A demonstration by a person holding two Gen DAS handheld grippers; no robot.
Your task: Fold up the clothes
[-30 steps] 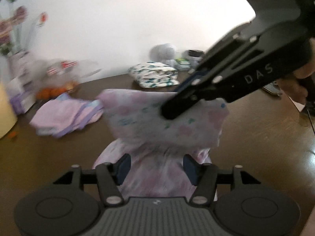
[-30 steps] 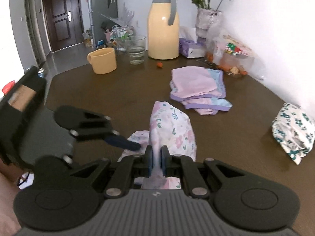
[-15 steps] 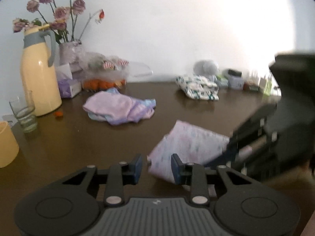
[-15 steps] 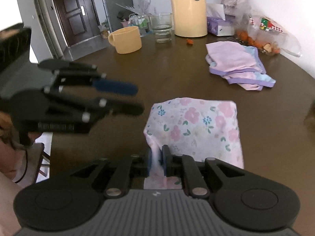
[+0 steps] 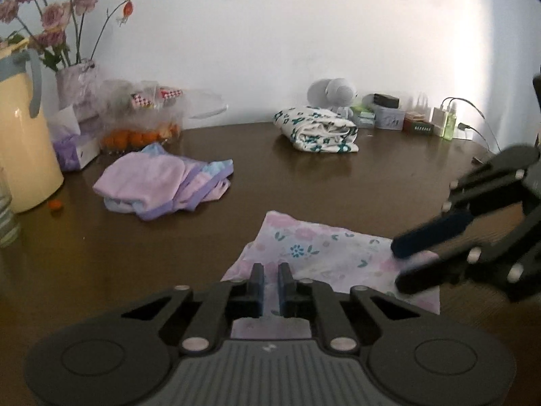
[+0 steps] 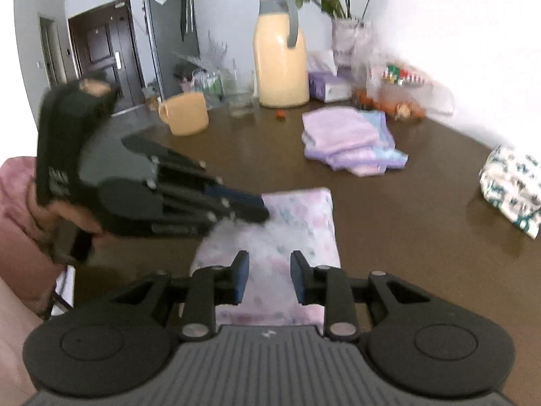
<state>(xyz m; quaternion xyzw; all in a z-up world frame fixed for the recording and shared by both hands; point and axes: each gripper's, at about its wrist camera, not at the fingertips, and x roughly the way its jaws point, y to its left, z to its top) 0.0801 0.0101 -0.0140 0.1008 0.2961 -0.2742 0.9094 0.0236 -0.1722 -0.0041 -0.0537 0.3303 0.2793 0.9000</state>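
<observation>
The floral garment (image 6: 290,223) is seen lying flat on the tabletop (image 6: 405,203), long axis running away from the right gripper (image 6: 269,280) with jaws wide over its near edge, while the left gripper (image 5: 270,286), jaws narrow, sits at its left edge.

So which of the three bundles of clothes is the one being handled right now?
The pink flowered cloth, lying flat right under both hand-held grippers. The lilac pile and the white-and-green bundle sit farther off, untouched.
</observation>
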